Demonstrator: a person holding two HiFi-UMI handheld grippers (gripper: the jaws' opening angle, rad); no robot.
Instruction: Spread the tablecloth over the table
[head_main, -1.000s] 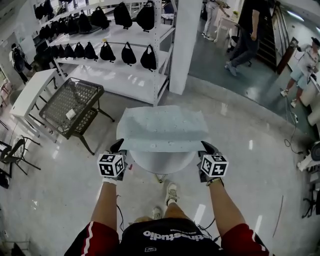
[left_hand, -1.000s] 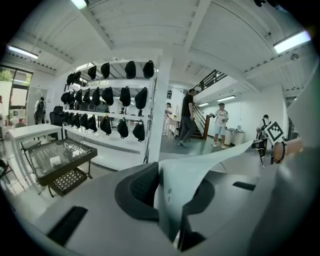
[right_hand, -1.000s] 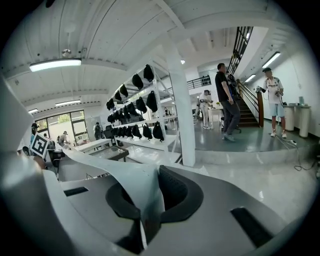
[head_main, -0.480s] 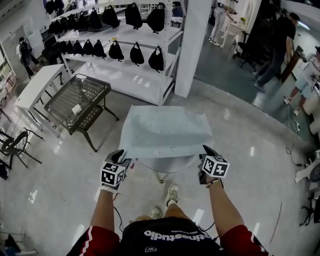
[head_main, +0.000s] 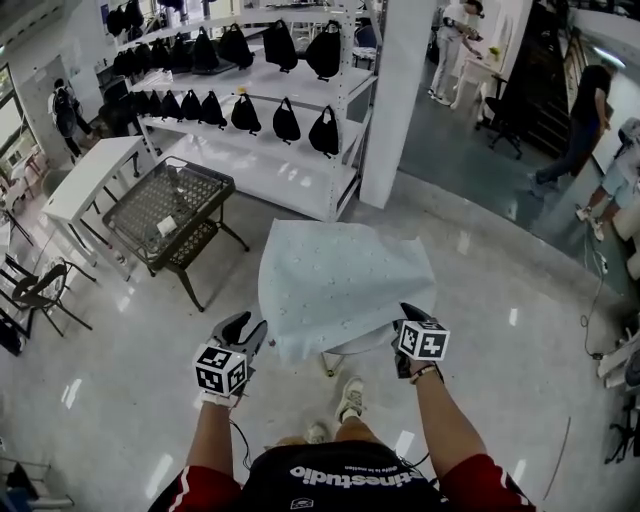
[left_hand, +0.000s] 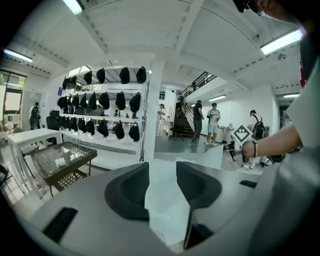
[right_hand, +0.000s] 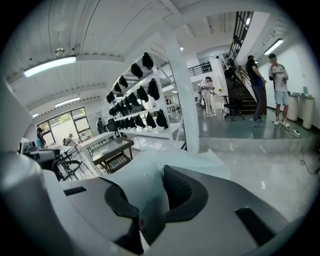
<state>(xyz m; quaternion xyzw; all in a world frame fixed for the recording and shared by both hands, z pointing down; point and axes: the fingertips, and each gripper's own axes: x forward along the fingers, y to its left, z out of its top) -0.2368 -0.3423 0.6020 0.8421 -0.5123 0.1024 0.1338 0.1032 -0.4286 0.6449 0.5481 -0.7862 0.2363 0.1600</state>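
A pale blue-green tablecloth (head_main: 345, 280) lies draped over a small round table, of which only a strip of rim (head_main: 350, 349) shows under the near edge. My left gripper (head_main: 248, 325) stands open just left of the cloth's near-left corner. In the left gripper view the cloth (left_hand: 165, 200) shows in the gap between the wide jaws, and the pads do not press on it. My right gripper (head_main: 402, 322) is shut on the near-right corner. In the right gripper view a bunched fold of cloth (right_hand: 150, 175) fills its narrow jaws.
A black wire-mesh table (head_main: 165, 205) stands to the left. Behind it is a white rack (head_main: 260, 110) of black bags, then a white pillar (head_main: 395, 100). A white table (head_main: 90, 180) and black chair (head_main: 40, 290) are far left. People walk at the back right. My shoes (head_main: 348, 395) are under the table.
The left gripper opened, let go of the cloth and drew back to the left. The cloth unfolded and now hangs over the table's near edge. The right gripper sank a little, still holding its corner.
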